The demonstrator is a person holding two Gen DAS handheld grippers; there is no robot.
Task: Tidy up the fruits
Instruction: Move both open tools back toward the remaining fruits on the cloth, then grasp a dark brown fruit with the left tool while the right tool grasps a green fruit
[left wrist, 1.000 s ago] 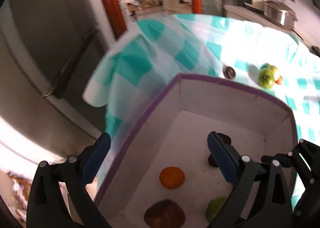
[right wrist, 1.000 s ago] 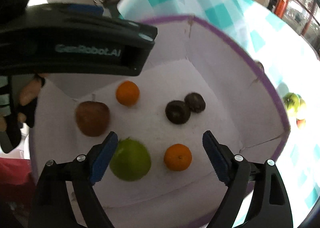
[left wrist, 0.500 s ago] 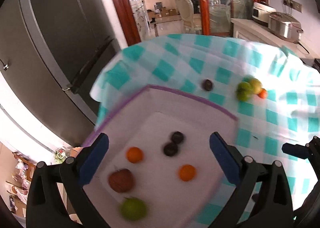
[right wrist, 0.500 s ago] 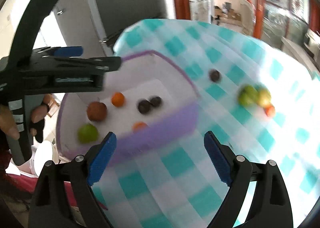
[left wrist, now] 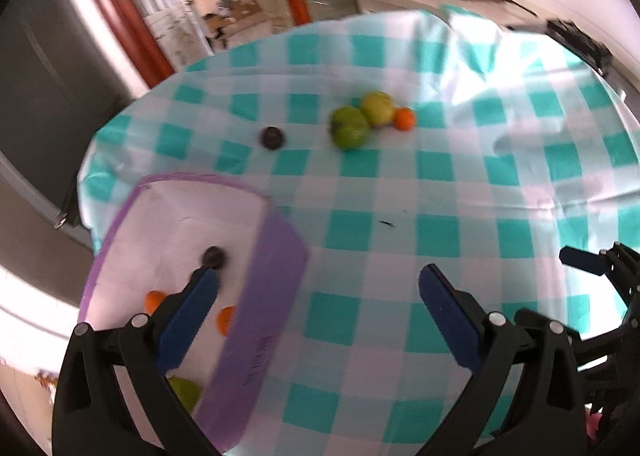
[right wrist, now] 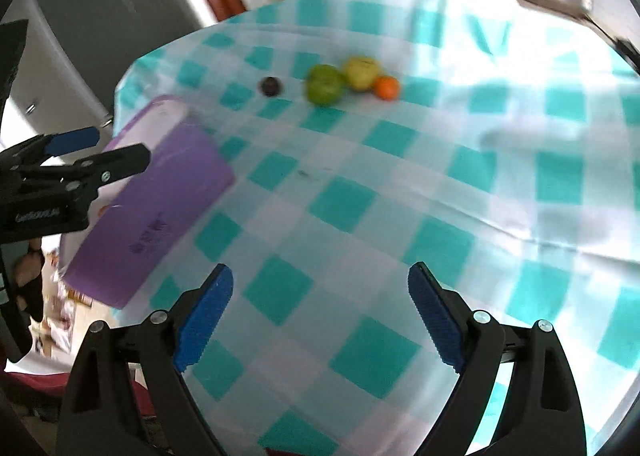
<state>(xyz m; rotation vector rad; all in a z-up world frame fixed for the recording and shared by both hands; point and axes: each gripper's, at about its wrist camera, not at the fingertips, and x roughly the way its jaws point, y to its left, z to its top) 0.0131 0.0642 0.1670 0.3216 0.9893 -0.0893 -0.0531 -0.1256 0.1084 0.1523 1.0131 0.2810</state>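
Now both tools are empty and spread wide: the left hand-held gripper (left wrist: 318, 284) hangs over the near right wall of the purple box (left wrist: 264, 296), and the right hand-held gripper (right wrist: 320, 288) hovers above bare checked cloth on the worktop (right wrist: 440, 176), with nothing between its blue pads.

The fruit left to gather sits at the far side of the cloth. A dark plum-like fruit (right wrist: 271, 86) lies alone, a little left of a tight cluster: a green apple (right wrist: 325, 85), a yellow-green apple (right wrist: 362, 72) touching it, and a small orange (right wrist: 387, 88) against the yellow one. Inside the box, the left wrist view shows a dark fruit (left wrist: 214, 256), two oranges (left wrist: 154, 300) partly hidden by the finger and wall, and a green fruit (left wrist: 184, 392).

The step in hand looks like reaching out for the next piece. The lone dark fruit seems the easiest pick, since nothing crowds it. For the cluster, I would take the orange from its free right edge first, so the finger does not nudge the apples and set them rolling. Round fruit will likely squirt out of an off-centre pinch, so straddle the widest part and close gently. The views are blurred, so finer detail cannot be told.
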